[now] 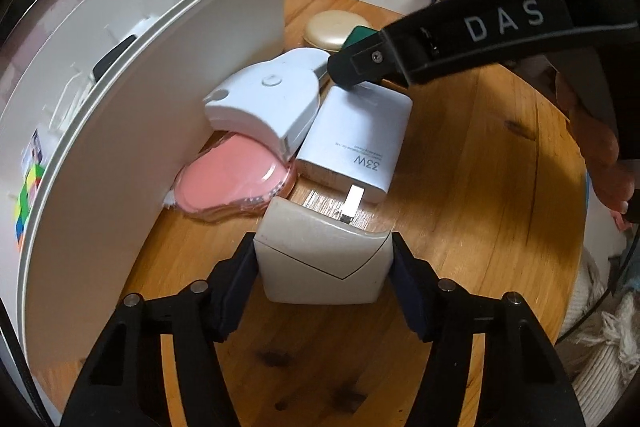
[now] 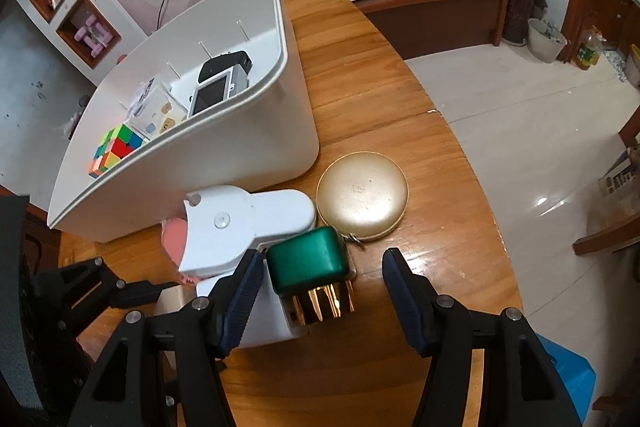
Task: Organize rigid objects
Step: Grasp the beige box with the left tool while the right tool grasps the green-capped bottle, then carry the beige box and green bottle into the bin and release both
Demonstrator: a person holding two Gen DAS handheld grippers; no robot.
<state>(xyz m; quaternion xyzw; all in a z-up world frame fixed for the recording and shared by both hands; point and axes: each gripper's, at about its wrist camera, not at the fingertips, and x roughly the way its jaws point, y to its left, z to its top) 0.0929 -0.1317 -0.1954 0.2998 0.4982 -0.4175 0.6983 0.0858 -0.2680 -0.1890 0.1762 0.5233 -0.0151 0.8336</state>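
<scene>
Left hand-held gripper (image 1: 324, 263) pinched a cream box (image 1: 322, 259) low over the wooden worktop (image 1: 460, 187), beside the white bin (image 1: 132, 115). Right hand-held gripper (image 2: 316, 285) stood spread around a green-capped gold bottle (image 2: 310, 273); only one pad seemed to touch it. Nearby lay a white charger (image 1: 356, 135) and a gold round case (image 2: 362, 199).

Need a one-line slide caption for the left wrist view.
Left gripper clamps a beige box beside the white bin.
</scene>
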